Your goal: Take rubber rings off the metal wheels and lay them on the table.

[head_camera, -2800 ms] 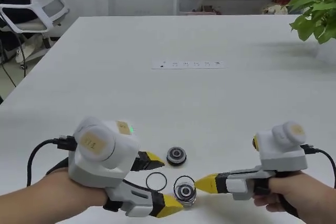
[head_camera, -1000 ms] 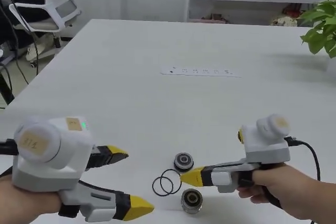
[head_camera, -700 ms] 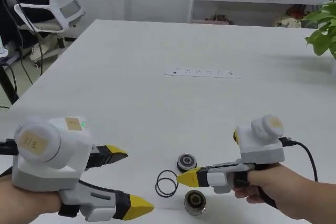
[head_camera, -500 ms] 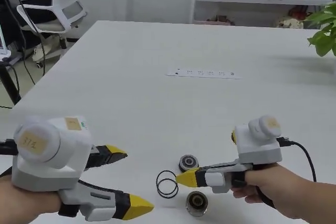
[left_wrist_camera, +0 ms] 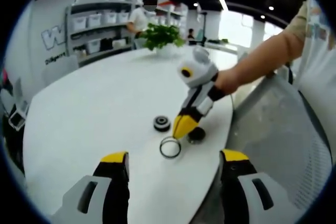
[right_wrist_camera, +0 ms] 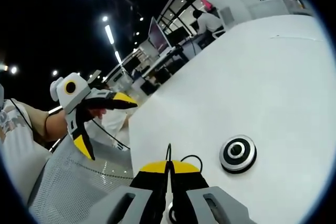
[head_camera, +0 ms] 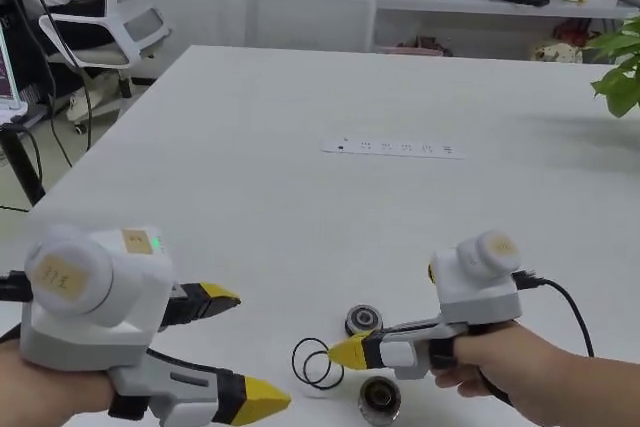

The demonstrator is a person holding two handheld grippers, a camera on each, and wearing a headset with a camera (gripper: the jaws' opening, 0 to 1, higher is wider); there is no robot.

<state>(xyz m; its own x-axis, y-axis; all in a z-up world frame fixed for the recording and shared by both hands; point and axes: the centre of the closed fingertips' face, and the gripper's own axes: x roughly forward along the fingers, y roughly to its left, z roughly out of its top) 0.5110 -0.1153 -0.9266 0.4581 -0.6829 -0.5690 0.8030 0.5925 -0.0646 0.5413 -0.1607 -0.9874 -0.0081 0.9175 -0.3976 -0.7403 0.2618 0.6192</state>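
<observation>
Two thin black rubber rings overlap on the white table. My right gripper is shut, its yellow tips pinching the edge of one rubber ring. A metal wheel with a black band stands just beyond it, and a bare metal wheel lies nearer me. My left gripper hovers open to the left, apart from everything. Its own view shows its jaws wide apart, the rings, the banded wheel and the right gripper. The banded wheel also lies ahead of the right gripper.
A flat socket strip is set in the table's middle. A potted plant stands at the far right, an office chair beyond the left corner. The near table edge runs close under both grippers.
A ring has come off the near wheel, so two rings now lie together. The left gripper drew away to the left. The right gripper shifted slightly left with its ring.
</observation>
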